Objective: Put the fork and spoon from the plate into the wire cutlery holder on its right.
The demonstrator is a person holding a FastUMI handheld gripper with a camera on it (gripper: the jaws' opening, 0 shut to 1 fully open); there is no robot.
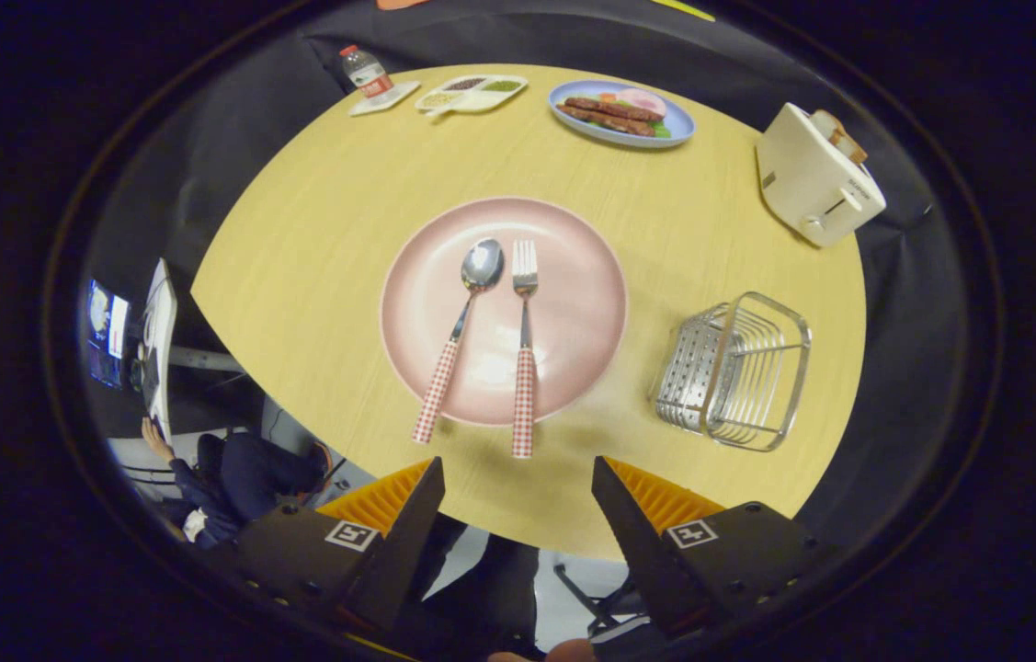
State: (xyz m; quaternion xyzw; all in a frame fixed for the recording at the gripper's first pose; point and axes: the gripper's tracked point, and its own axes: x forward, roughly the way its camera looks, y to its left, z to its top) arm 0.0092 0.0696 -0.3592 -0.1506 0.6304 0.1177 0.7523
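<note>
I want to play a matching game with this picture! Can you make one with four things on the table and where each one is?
Things:
1. spoon
2. wire cutlery holder
3. toaster
4. water bottle

Places:
A. at the far edge of the table, on a small white tray
B. on the pink plate, left of the fork
C. on the table, right of the pink plate
D. beyond the holder, at the table's right edge

Pairs: 1-B, 2-C, 3-D, 4-A

The gripper hangs with its jaws open, holding nothing.
</note>
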